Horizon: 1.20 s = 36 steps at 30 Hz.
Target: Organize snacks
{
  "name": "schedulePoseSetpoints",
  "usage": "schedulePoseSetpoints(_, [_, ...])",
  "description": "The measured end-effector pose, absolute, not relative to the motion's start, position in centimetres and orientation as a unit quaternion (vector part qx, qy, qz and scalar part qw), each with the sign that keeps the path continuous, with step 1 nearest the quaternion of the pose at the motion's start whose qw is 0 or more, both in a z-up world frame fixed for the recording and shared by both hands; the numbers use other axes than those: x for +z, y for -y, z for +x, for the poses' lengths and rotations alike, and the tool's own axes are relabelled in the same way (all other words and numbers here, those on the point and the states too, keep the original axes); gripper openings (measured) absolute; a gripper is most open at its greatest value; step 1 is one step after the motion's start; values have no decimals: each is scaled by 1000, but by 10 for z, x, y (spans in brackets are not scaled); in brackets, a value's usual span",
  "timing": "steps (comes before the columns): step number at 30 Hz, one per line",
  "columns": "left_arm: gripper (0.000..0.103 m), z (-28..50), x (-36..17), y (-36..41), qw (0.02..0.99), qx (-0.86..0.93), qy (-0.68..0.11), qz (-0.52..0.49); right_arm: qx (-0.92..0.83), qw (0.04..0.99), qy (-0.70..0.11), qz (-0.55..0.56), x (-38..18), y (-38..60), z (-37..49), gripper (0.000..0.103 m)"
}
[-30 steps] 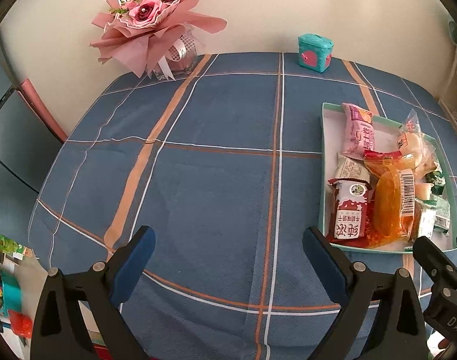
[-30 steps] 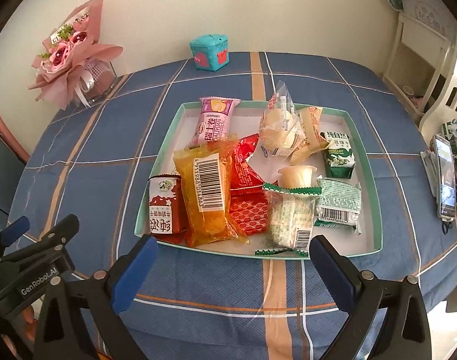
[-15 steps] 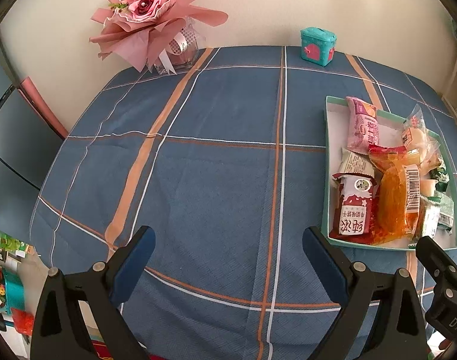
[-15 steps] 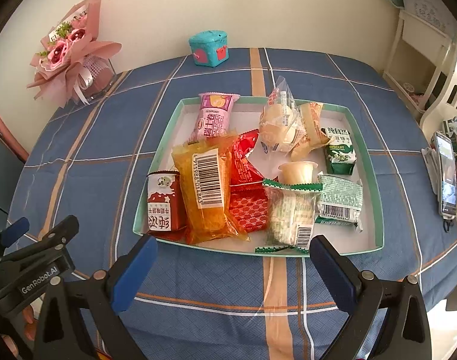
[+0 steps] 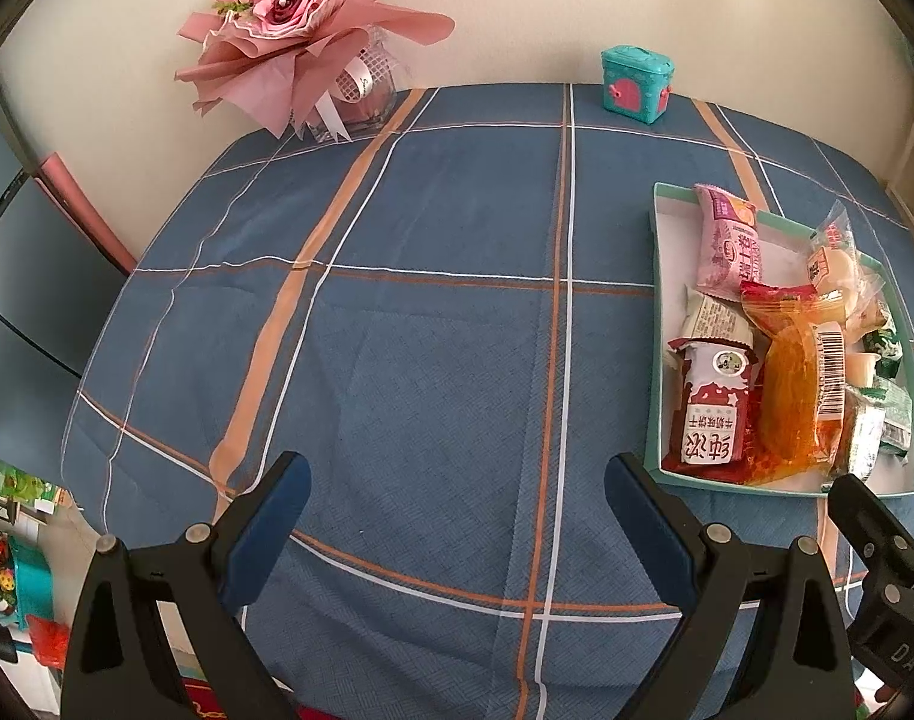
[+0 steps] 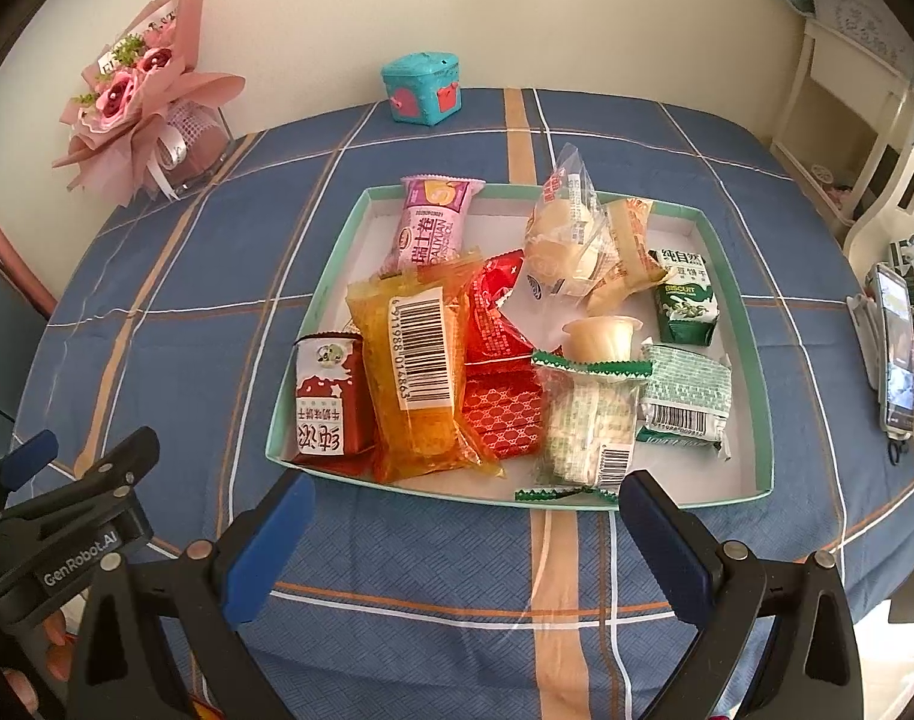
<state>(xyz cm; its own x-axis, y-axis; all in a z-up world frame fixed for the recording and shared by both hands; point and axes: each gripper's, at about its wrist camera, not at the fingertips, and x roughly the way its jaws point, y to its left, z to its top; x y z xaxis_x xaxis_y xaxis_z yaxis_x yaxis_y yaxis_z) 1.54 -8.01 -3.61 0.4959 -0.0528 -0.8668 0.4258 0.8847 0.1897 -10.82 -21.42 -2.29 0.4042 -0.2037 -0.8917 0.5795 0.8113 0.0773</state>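
The snacks were seen piled in a shallow green-rimmed tray [image 6: 763, 420] at the centre of the right wrist view, on the plaid-clothed tabletop [image 5: 427, 360]. Both the left tongs [image 5: 457, 516] and right tongs [image 6: 466, 531] were held wide open and empty, short of the tray. The orange packet [image 6: 415, 372] was judged light, soft and crinkly, its glossy film slippery; a grip across its flat middle was judged best. The jelly cup [image 6: 601, 337] was judged stiffer but crushable.
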Motion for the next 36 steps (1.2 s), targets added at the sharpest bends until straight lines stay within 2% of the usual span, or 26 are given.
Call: schedulePoseSetpoints(36, [99, 20, -40, 76, 840, -128, -493, 185, -235, 810, -500, 193, -31, 216, -107, 103])
